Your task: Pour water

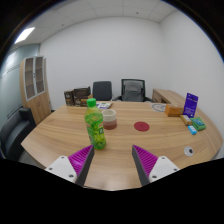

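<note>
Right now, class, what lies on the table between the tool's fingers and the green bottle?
Nothing: in the gripper view, only bare wooden table separates the open tool from the green bottle.

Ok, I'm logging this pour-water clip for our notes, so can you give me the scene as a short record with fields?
setting: meeting room, wooden table, two office chairs behind it
tool: tool open, holding nothing, fingers low over the table's near edge
bottle: green bottle, upright, just ahead of the left finger, not between the fingers
cup: pale cup, close behind the bottle to its right
coaster: red round coaster, right of the cup
other: purple box, standing at the table's right end
task state: bottle not yet grasped
</note>
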### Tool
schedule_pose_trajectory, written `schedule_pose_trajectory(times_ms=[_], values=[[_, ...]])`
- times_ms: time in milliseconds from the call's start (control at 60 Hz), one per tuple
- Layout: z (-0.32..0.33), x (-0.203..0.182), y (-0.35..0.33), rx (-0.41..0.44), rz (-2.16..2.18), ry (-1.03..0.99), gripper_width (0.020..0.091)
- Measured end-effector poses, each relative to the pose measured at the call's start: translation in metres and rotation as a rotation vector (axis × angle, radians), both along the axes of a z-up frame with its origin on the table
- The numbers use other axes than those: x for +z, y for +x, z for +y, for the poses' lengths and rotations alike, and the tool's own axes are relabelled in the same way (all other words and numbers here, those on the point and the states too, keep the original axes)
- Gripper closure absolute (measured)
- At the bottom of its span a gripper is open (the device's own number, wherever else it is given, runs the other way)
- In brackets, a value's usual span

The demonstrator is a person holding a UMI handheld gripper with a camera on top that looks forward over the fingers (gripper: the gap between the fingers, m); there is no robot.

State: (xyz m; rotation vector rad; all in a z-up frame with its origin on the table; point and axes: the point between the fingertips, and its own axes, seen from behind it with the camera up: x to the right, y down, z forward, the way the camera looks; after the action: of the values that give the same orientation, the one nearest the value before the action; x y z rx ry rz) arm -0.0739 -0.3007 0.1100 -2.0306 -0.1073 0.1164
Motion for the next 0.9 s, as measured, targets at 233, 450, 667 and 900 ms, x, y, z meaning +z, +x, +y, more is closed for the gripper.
schedule_pose_trajectory(times_ms=[233, 450, 667, 900], values=[[0.069, -0.027, -0.065, 0.003, 0.048, 0.026, 0.0332], [0.127, -0.038, -0.080, -0.034, 0.017, 0.054, 0.0334], [0.155, -0.045, -0.087, -0.095, 0.001, 0.125, 0.0565], [0.160, -0.044, -0.085, -0.136, -0.006, 0.173, 0.0685]])
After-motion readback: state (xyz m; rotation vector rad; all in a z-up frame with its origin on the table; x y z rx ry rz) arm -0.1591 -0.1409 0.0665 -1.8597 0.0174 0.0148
